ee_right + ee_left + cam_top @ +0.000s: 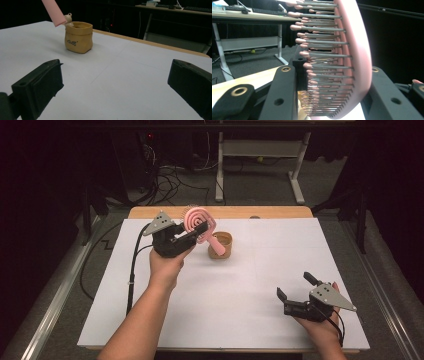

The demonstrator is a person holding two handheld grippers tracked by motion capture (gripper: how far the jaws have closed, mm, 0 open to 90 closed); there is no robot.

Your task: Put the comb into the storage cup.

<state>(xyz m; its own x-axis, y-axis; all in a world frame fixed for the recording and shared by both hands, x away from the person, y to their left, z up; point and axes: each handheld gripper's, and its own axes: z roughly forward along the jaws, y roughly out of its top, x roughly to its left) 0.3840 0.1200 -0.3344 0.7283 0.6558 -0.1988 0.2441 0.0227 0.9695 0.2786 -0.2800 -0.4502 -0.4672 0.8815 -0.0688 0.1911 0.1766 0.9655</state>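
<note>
left gripper (192,234): clenched on the head of the pink hairbrush (196,220), held up off the table (230,290); the left gripper view has bristles (322,57) against one jaw and the pink back against the other.
right gripper (295,287): jaws spread, nothing between them, resting low near the table's near right corner.
hairbrush position: head high, handle (53,11) slanting down toward the tan pouch (220,245); handle tip just above the pouch's open mouth, not inside.
progress: pick-up looks done; brush looks lined up with the pouch. Judged left: lower the handle in, let go, back off.
pouch: upright, mouth open, a small figure (68,18) at its far rim.
open room: white sheet around the pouch is bare on all sides; the two grippers are well apart.
edges: pouch sits toward the far wooden edge (220,212), not at it; right gripper is close to the near edge.
risk: soft pouch may tip if the handle catches its rim.
</note>
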